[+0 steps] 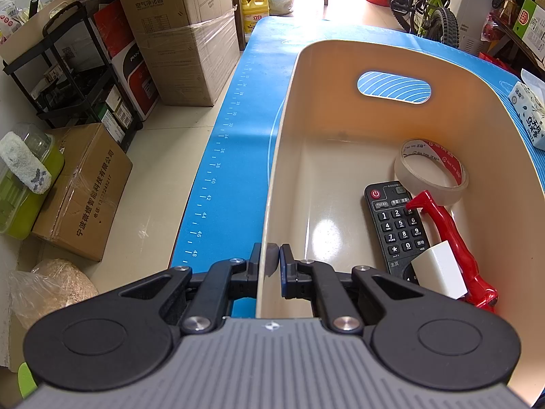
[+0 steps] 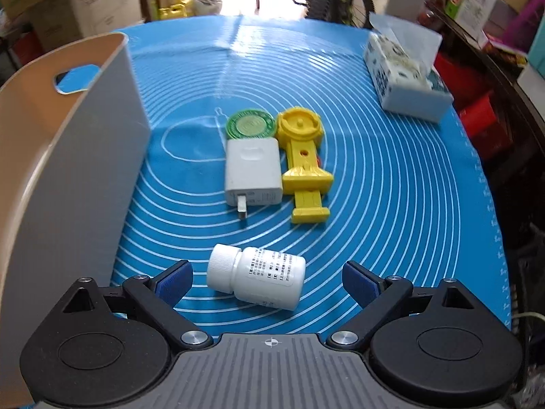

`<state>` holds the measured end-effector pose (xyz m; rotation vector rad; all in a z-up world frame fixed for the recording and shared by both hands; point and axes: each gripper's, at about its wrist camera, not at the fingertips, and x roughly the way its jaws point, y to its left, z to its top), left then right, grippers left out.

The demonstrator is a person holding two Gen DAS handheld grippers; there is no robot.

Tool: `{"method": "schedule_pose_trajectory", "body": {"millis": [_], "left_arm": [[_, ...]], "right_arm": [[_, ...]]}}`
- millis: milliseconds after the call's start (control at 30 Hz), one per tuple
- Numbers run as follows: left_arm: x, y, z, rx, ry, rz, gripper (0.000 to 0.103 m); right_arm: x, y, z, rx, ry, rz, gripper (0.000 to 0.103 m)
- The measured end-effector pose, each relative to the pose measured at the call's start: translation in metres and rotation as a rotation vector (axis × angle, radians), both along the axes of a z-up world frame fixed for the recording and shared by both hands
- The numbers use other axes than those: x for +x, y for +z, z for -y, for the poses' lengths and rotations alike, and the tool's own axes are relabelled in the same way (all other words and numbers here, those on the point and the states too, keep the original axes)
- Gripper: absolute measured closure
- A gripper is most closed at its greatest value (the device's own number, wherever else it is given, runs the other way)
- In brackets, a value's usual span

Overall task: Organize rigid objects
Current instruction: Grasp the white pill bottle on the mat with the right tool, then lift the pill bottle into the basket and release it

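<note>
My left gripper point(image 1: 276, 255) is shut on the near wall of the beige bin point(image 1: 272, 184), one finger outside and one inside. Inside the bin lie a black remote point(image 1: 396, 225), a tape roll point(image 1: 431, 170), a red plastic tool point(image 1: 453, 242) and a white block point(image 1: 439, 272). My right gripper point(image 2: 267, 281) is open above the blue mat point(image 2: 391, 177), and a white pill bottle point(image 2: 259, 277) lies on its side between the fingers without touching them. Farther off lie a white charger point(image 2: 252, 172), a green round disc point(image 2: 250, 125) and a yellow plastic toy point(image 2: 305, 167).
The beige bin point(image 2: 68, 156) stands left of the right gripper. A tissue box point(image 2: 405, 78) sits at the mat's far right. Cardboard boxes point(image 1: 184, 30), a black rack point(image 1: 71, 68) and a bicycle point(image 1: 429, 3) surround the table.
</note>
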<state>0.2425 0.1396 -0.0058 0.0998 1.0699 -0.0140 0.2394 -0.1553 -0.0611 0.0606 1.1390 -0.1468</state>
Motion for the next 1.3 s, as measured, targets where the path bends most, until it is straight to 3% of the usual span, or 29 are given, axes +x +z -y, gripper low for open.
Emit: {"method": "schedule_pose_trajectory", "body": {"millis": [233, 467, 600, 833, 1067, 1300], "left_arm": [[0.000, 0.000, 0.000, 0.001, -0.001, 0.000, 0.092], [0.000, 0.000, 0.001, 0.004, -0.002, 0.001, 0.092], [-0.001, 0.000, 0.001, 0.004, -0.003, 0.001, 0.092], [0.000, 0.000, 0.001, 0.004, -0.003, 0.001, 0.092], [0.000, 0.000, 0.001, 0.004, -0.003, 0.000, 0.092], [0.000, 0.000, 0.001, 0.005, -0.003, 0.000, 0.092]], "right_arm": [[0.008, -0.013, 0.005, 0.035, -0.090, -0.035, 0.014], [0.011, -0.016, -0.003, 0.008, -0.083, -0.028, 0.021], [0.008, -0.014, -0.006, 0.032, -0.059, -0.017, 0.037], [0.006, -0.012, -0.008, 0.015, -0.044, 0.002, 0.039], [0.001, 0.009, -0.008, 0.023, -0.045, 0.082, 0.039], [-0.010, 0.047, -0.015, -0.021, 0.000, 0.260, 0.039]]}}
